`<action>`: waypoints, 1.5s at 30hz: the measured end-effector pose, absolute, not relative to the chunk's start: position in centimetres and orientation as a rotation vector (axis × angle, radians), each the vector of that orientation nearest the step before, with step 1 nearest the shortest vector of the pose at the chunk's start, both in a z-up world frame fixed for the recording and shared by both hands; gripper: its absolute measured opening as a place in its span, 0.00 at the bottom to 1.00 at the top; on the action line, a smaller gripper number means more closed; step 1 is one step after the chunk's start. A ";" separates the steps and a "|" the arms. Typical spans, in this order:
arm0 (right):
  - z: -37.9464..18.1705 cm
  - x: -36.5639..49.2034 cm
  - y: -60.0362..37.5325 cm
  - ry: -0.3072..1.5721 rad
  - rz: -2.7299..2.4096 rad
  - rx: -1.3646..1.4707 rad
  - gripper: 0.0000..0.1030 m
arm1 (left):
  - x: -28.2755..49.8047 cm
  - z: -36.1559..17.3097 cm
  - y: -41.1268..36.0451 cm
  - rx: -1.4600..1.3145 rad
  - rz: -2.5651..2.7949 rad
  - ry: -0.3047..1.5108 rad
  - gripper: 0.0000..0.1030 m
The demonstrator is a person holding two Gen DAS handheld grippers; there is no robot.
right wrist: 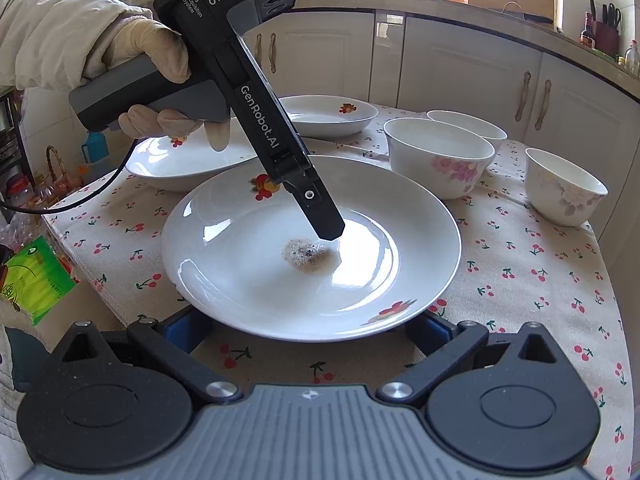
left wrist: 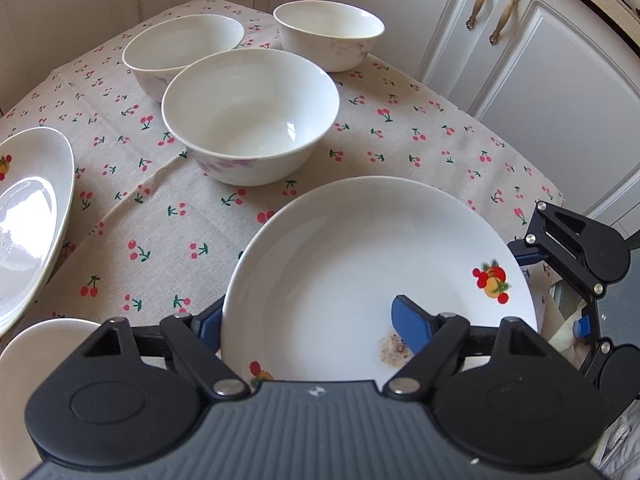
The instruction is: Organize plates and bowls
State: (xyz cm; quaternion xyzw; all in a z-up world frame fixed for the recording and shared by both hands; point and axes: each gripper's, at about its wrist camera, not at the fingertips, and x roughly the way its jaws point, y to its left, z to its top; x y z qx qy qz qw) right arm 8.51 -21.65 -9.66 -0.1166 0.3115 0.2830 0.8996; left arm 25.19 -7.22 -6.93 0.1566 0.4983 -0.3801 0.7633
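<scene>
Room: white cupboard doors with gold handles stand behind the table; a counter with bottles and boxes runs along the back wall.
Table: a cloth with little red cherries covers it.
Big plate: a white plate with fruit pictures lies on the cloth near the table's edge. It has a small brown crumbly spot in its middle.
Other plates: two more fruit plates sit behind it, one close and one farther back.
Bowls: three white bowls with pale pink flowers stand well apart from the big plate. The biggest-looking one is nearest, one is just behind it, and one is off to the side.
Writing: the black tool in the gloved hand says "DAS Data Acquisition System" and "GenRobot.AI".
Left gripper: it pinches the big plate's near rim. One blue finger lies on top inside the plate, beside the brown spot; the other blue finger is under the rim.
Right gripper: its fingers are spread wide, one at each side of the plate's rim, low by the cloth. Both blue pads peek out from under the rim. I cannot tell if they touch the plate.
Small things: a green packet lies past the table's edge.
</scene>
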 end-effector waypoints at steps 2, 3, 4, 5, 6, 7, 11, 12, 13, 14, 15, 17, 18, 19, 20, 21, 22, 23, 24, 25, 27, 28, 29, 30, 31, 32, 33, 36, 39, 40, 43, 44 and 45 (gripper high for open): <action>-9.6 8.5 -21.6 0.649 0.584 -0.243 1.00 | 25.1 -6.9 -7.2 0.343 -0.825 1.079 0.80; -9.6 8.6 -21.6 0.651 0.583 -0.244 1.00 | 25.1 -6.9 -7.3 0.346 -0.827 1.076 0.80; -9.6 8.6 -21.6 0.653 0.581 -0.244 1.00 | 25.0 -6.9 -7.3 0.350 -0.829 1.073 0.80; -9.6 8.6 -21.5 0.655 0.580 -0.245 1.00 | 25.0 -6.9 -7.2 0.349 -0.831 1.071 0.80; -9.5 8.6 -21.5 0.657 0.579 -0.246 1.00 | 24.9 -6.8 -7.2 0.346 -0.832 1.068 0.80; -9.5 8.6 -21.5 0.660 0.577 -0.247 1.00 | 24.9 -6.8 -7.2 0.344 -0.833 1.066 0.80; -9.4 8.7 -21.4 0.669 0.571 -0.251 1.00 | 24.9 -6.4 -7.0 0.335 -0.833 1.056 0.80; -9.4 8.7 -21.4 0.671 0.571 -0.252 1.00 | 24.9 -6.3 -7.0 0.330 -0.833 1.053 0.80; -9.3 8.7 -21.4 0.672 0.571 -0.252 1.00 | 24.9 -6.2 -6.9 0.326 -0.833 1.050 0.80; -9.2 8.7 -21.4 0.672 0.571 -0.251 1.00 | 24.8 -6.1 -6.8 0.323 -0.832 1.047 0.80; -9.0 8.8 -21.4 0.672 0.573 -0.249 1.00 | 24.8 -5.9 -6.7 0.322 -0.830 1.043 0.80; -8.6 8.9 -21.4 0.670 0.579 -0.242 1.00 | 24.8 -5.5 -6.5 0.317 -0.826 1.033 0.80; -8.3 8.9 -21.4 0.666 0.583 -0.239 1.00 | 24.8 -5.4 -6.3 0.314 -0.824 1.029 0.80; -8.1 9.0 -21.4 0.663 0.586 -0.237 1.00 | 24.7 -5.1 -6.1 0.309 -0.820 1.024 0.80; -7.8 9.0 -21.3 0.660 0.589 -0.236 1.00 | 24.7 -4.9 -5.9 0.304 -0.816 1.020 0.80; -7.6 9.1 -21.1 0.657 0.593 -0.238 1.00 | 24.6 -4.7 -5.6 0.300 -0.813 1.016 0.80; -7.5 9.1 -21.0 0.653 0.597 -0.242 1.00 | 24.5 -4.5 -5.4 0.295 -0.807 1.011 0.80; -7.3 9.2 -20.8 0.650 0.601 -0.246 1.00 | 24.5 -4.3 -5.1 0.293 -0.803 1.006 0.80; -7.1 9.2 -20.6 0.646 0.606 -0.250 1.00 | 24.4 -4.1 -4.7 0.289 -0.797 1.002 0.80; -6.9 9.3 -20.4 0.644 0.612 -0.253 1.00 | 24.3 -3.8 -4.3 0.284 -0.789 0.997 0.80; -6.6 9.5 -19.9 0.639 0.628 -0.260 1.00 | 24.2 -3.5 -3.5 0.278 -0.774 0.990 0.80; -6.4 9.6 -19.7 0.636 0.636 -0.262 1.00 | 24.1 -3.4 -3.0 0.272 -0.765 0.986 0.80; -6.2 9.7 -19.4 0.633 0.645 -0.263 1.00 | 24.0 -3.3 -2.6 0.266 -0.755 0.984 0.80; -6.1 10.0 -19.2 0.631 0.655 -0.265 1.00 | 24.0 -3.1 -2.1 0.260 -0.745 0.981 0.80; -5.9 10.2 -18.9 0.630 0.663 -0.268 1.00 | 23.9 -3.0 -1.5 0.253 -0.733 0.978 0.80; -5.8 10.4 -18.6 0.628 0.671 -0.272 1.00 | 23.9 -2.9 -0.9 0.245 -0.722 0.975 0.80; -5.7 10.6 -18.2 0.626 0.679 -0.277 1.00 | 23.8 -2.8 -0.4 0.240 -0.713 0.973 0.80; -5.3 11.0 -16.7 0.620 0.706 -0.295 1.00 | 23.7 -2.6 1.4 0.214 -0.681 0.965 0.80; -5.2 11.6 -15.5 0.624 0.732 -0.302 1.00 | 23.5 -2.5 3.1 0.194 -0.654 0.958 0.80; -5.2 11.8 -14.9 0.628 0.741 -0.303 1.00 | 23.5 -2.5 3.6 0.187 -0.646 0.956 0.80; -5.3 12.3 -13.6 0.635 0.765 -0.314 1.00 | 23.5 -2.5 5.2 0.167 -0.623 0.955 0.80; -5.3 12.5 -13.2 0.637 0.771 -0.319 1.00 | 23.5 -2.6 5.7 0.163 -0.616 0.954 0.80; -5.3 12.7 -12.9 0.640 0.777 -0.323 1.00 | 23.5 -2.7 6.1 0.159 -0.610 0.955 0.80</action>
